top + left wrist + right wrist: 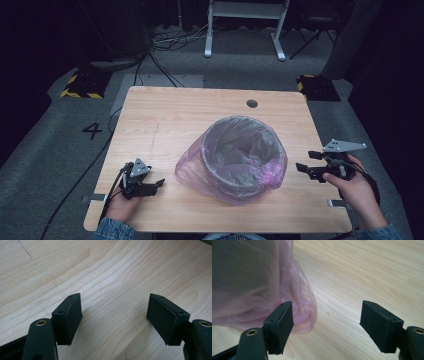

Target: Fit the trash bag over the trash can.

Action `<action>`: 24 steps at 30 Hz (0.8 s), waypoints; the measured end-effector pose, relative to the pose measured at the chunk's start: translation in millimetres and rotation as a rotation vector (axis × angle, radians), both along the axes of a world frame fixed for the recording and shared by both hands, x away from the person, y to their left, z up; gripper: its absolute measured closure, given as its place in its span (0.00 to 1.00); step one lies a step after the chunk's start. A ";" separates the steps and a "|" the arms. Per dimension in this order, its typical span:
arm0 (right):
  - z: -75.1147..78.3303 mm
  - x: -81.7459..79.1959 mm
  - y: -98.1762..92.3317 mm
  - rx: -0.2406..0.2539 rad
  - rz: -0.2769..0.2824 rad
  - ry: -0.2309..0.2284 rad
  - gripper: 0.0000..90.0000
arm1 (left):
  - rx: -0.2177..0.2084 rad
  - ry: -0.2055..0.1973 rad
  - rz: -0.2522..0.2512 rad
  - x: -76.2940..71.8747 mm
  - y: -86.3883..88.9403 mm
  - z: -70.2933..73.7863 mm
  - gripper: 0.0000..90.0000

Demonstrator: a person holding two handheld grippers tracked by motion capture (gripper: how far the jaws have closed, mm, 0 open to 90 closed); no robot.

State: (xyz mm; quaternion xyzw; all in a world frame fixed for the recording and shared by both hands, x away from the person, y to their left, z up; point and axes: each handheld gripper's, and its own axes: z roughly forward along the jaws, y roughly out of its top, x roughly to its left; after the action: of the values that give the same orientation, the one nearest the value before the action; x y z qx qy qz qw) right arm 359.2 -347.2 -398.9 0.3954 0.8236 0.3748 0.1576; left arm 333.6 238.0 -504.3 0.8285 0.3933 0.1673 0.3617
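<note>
You had the bin (pixel 243 157) near the middle of the surface (pixel 165 110), a little toward your side, and the pink bag (pixel 187 172) was already lining it, its mouth folded over the rim and the slack plastic spilling down the outside to puddle on the wood at the bin's lower left. That loose skirt looked like the reason both hands were stationed where they were, one on each flank of the bin, so either side of the bag could be reached. Your left gripper (pixel 159 183) sat low by the near left edge, pointed toward the bag's trailing fold but just short of it, and its fingers (pixel 68 318) stood wide apart with nothing between them, bare wood under them in the left gripper view. Your right gripper (pixel 300 167) was off the bin's right side, aimed inward at the wall and apart from it, the hand (pixel 352 187) behind it near the surface's right edge. Its fingers (pixel 279 326) were also spread wide and held nothing; in the right gripper view the bag (pixel 302 305) hung just past the left finger, close enough to be the likely target, though I could not tell whether that finger brushed the film. Judging from this, the bag was fitted and what remained was gathering or tidying the excess plastic, which would call for a pinch on thin, slippery film.
</note>
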 end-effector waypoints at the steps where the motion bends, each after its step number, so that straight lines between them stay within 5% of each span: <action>1: -4.6 -0.5 -1.5 0.001 -0.002 0.005 0.30 | 0.000 0.000 -0.001 0.1 0.1 0.0 0.31; 16: -67.4 -4.7 -16.7 -0.021 -0.064 0.060 0.30 | 0.007 -0.002 0.004 -0.4 0.2 0.2 0.31; 24: -85.3 -7.0 -13.9 -0.054 -0.090 0.031 0.29 | 0.004 -0.001 0.010 -0.8 -0.3 0.0 0.31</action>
State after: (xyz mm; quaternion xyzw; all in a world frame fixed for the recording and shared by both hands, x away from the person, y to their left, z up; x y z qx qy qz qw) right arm 352.1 -361.1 -484.2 0.4334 0.8171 0.3390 0.1720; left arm 332.8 237.6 -504.2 0.8272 0.3971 0.1703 0.3592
